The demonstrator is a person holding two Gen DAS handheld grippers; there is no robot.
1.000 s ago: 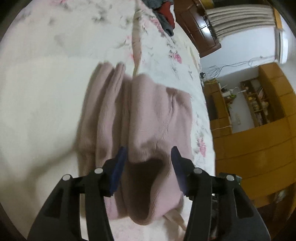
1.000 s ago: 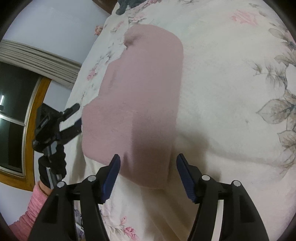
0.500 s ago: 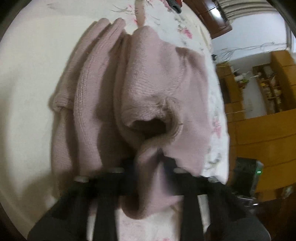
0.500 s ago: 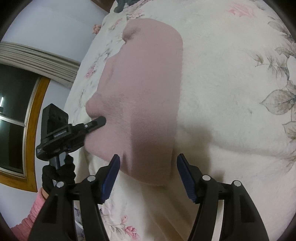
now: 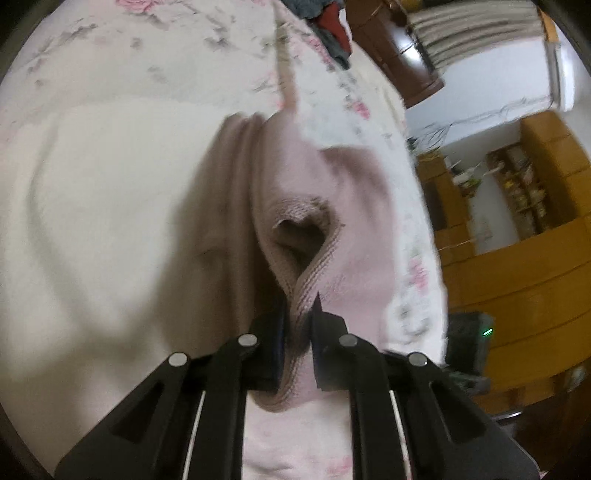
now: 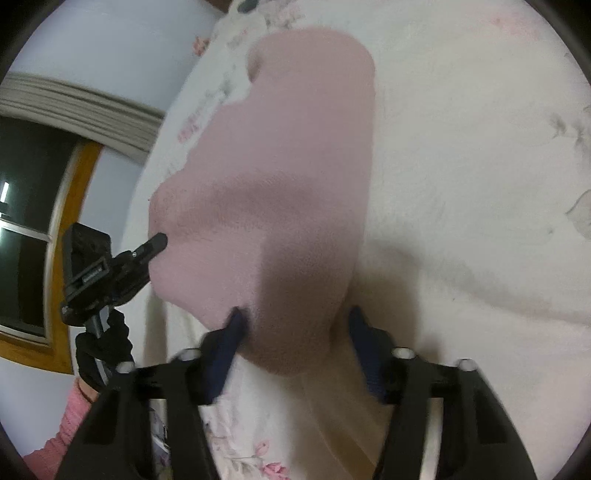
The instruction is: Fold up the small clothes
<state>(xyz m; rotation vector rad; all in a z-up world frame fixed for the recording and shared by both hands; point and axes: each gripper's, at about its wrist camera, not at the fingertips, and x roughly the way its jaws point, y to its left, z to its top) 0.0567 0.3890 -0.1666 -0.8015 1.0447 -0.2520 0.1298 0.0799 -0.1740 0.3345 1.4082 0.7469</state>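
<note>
a small pink knitted garment point(image 5: 295, 192) is seen lying on a cream bedspread point(image 5: 110, 206) printed with faded pink flowers. in the left wrist view, the left gripper point(image 5: 300, 314) is pressed nearly together, with a ribbed hem of the garment pinched between its two dark fingers point(image 5: 325, 325). just beyond the fingertips the hem is twisted into a loop, so that a dark opening into the garment is shown. to the left of this opening, further folds of the same knit are bunched into long ridges on the bedspread. a pile of dark and red clothes point(image 5: 328, 26) is seen at the far end of the bed, and wooden cabinets point(image 5: 517, 258) are seen at the right.

in the right wrist view, the right gripper point(image 6: 299, 328) is spread wide, and the near edge of the garment point(image 6: 280, 184) is framed between its blue-padded fingers point(image 6: 229, 332); the left pad appears to touch the fabric, though the view is blurred. the garment is stretched away from this gripper across the bedspread point(image 6: 461, 184). at the left, the other gripper point(image 6: 110, 266) is seen meeting the garment's left edge, held by a black-gloved hand point(image 6: 103, 347) with a pink sleeve point(image 6: 70, 417). a dark window point(image 6: 26, 221) is seen behind it.
</note>
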